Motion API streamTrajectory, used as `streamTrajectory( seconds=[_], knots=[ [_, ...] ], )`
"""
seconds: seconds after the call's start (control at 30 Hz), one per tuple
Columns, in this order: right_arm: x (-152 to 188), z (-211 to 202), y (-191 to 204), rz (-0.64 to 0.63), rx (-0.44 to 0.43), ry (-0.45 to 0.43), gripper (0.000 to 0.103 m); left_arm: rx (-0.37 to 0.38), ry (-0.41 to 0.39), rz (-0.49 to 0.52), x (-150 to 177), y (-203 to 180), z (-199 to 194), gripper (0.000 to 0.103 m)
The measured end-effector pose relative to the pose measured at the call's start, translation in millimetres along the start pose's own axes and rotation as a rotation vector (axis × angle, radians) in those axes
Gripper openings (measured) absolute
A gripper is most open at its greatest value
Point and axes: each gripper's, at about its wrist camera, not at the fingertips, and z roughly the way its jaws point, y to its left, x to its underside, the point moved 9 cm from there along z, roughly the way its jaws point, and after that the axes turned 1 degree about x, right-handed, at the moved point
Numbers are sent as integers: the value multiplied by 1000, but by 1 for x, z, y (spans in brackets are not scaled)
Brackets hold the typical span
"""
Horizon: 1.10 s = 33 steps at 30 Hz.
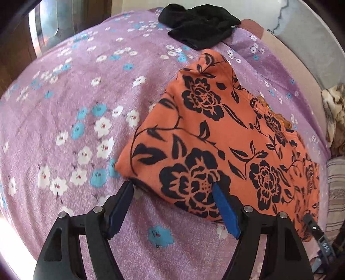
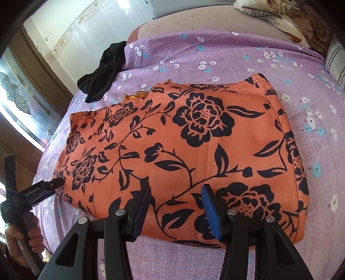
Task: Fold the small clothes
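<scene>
An orange garment with black flowers (image 1: pixel 215 133) lies folded flat on the purple flowered bedspread (image 1: pixel 75 107); it fills the middle of the right wrist view (image 2: pixel 183 150). My left gripper (image 1: pixel 172 187) is open, its fingers spread over the garment's near left corner. My right gripper (image 2: pixel 175 189) is open, hovering over the garment's near edge with nothing held. The left gripper's tip also shows at the garment's left end in the right wrist view (image 2: pixel 55 184).
A black garment (image 1: pixel 200 28) lies crumpled at the far edge of the bed, also in the right wrist view (image 2: pixel 103 71). A brown patterned blanket (image 2: pixel 291 17) and a striped pillow (image 2: pixel 336 62) lie at the far right. A window (image 2: pixel 19 94) is to the left.
</scene>
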Motion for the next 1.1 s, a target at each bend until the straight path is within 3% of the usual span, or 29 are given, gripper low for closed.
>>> streamTrajectory(
  seconds=[0.1,0.17,0.23,0.3,0.4,0.47,0.53,0.63,0.7,0.77,0.8,0.83,0.97,1.1],
  knots=[
    [0,-6,6,5,-45,-16,52,91,20,-130,10,14,-7,76],
    [0,-7,14,2,-75,-18,52,103,10,-153,12,18,-9,66],
    [1,-5,24,-7,-100,-19,52,101,2,-153,14,19,-8,45],
    [4,-3,34,-21,-118,-12,52,128,8,-162,14,16,-3,38],
    [9,4,45,-43,-117,6,52,150,-9,-161,7,10,1,38],
    [12,9,49,-58,-106,15,52,158,-14,-156,2,5,6,47],
    [13,15,50,-62,-96,26,52,201,-21,-166,-5,-1,7,71],
    [15,23,48,-59,-85,42,52,223,-31,-168,-10,-10,10,79],
    [15,26,47,-58,-81,48,52,242,-51,-179,-14,-11,11,78],
    [16,31,47,-66,-66,64,52,250,-69,-198,-18,-11,9,63],
    [16,33,47,-72,-60,66,52,249,-68,-200,-18,-10,8,48],
    [16,33,48,-77,-56,64,52,255,-61,-204,-17,-9,6,45],
    [15,35,48,-91,-56,68,53,356,-3,-244,-5,-11,0,45],
    [14,36,48,-91,-65,69,53,357,33,-236,1,-10,15,51]
  ],
)
